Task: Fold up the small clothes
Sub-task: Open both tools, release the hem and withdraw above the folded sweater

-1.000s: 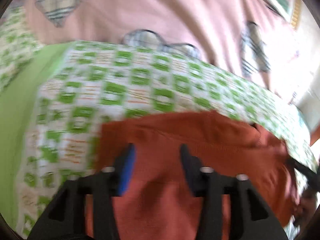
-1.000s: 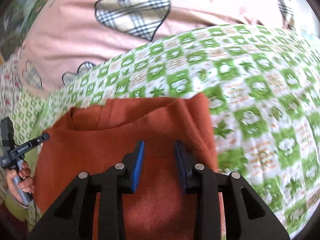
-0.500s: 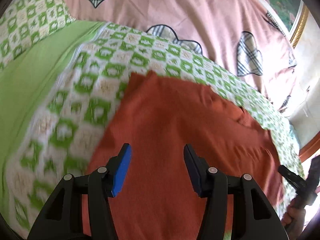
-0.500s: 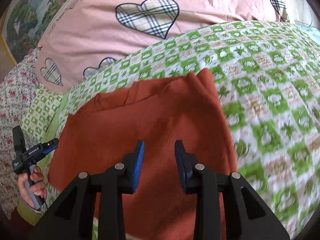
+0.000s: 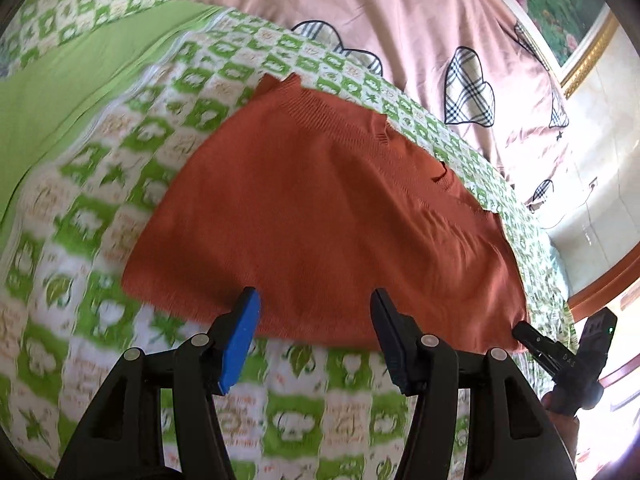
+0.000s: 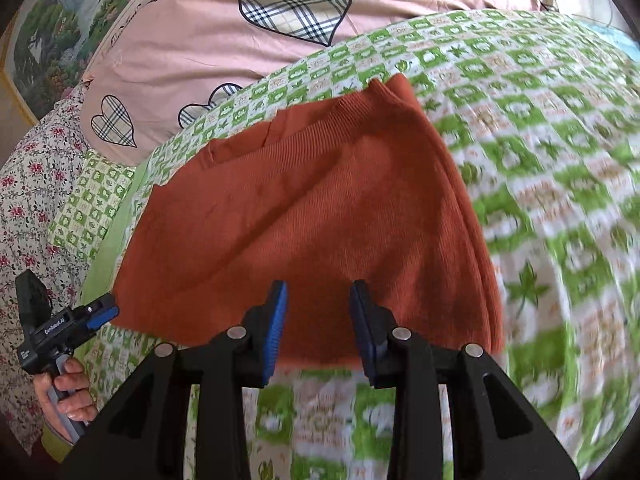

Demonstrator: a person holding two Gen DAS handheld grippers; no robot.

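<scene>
With both the left tongs (image 5: 314, 320) and right tongs (image 6: 318, 312) open and empty, smooth the folded orange sweater (image 5: 328, 216) before pinching its near edge.

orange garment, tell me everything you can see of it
The orange garment is a rust-orange knit with ribbed bands along its far edge. It lies folded and fairly flat on the green checked bedspread, layered edges showing on its right side, soft creases across the top. Both grippers are open and empty at its near edge; neither clearly touches it.
</scene>
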